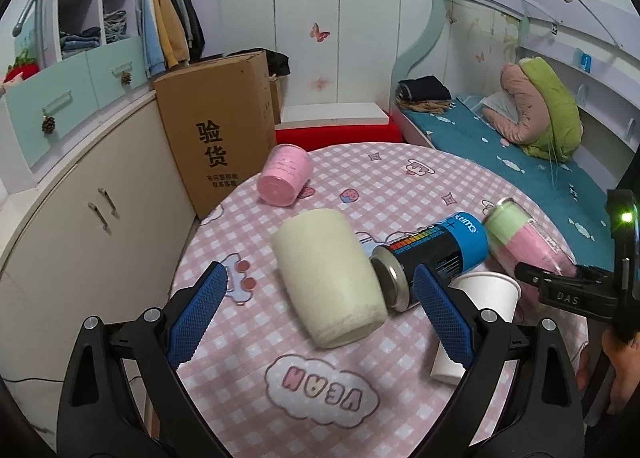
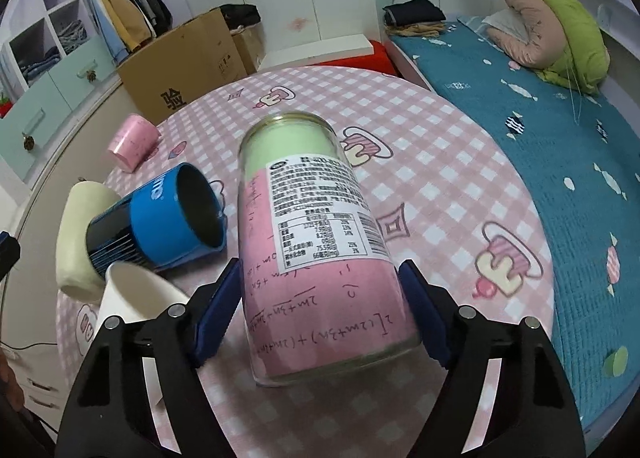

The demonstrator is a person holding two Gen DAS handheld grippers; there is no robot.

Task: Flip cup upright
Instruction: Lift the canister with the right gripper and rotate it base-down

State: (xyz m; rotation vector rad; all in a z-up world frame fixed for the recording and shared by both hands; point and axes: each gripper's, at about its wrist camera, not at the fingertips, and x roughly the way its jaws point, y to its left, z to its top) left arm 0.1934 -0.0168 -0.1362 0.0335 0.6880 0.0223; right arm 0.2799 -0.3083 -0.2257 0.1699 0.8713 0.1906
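Several cups lie tipped over on the round table. A cream cup [image 1: 326, 278] lies on its side between the fingers of my open left gripper [image 1: 320, 310]; it also shows in the right wrist view [image 2: 76, 236]. A blue and black cup [image 1: 434, 254] lies beside it, mouth showing in the right wrist view [image 2: 160, 218]. A clear pink and green cup [image 2: 316, 242] lies between the blue pads of my right gripper [image 2: 320, 310], which close on its sides; it also shows in the left wrist view [image 1: 520, 238]. A pink cup [image 1: 284, 174] lies at the far left.
A white paper cup [image 1: 486, 292] stands near the front, also in the right wrist view [image 2: 132, 294]. The table [image 1: 400, 186] has a pink checked cloth. A cardboard box [image 1: 220, 126] and cabinets stand to the left, a bed [image 2: 540, 130] to the right.
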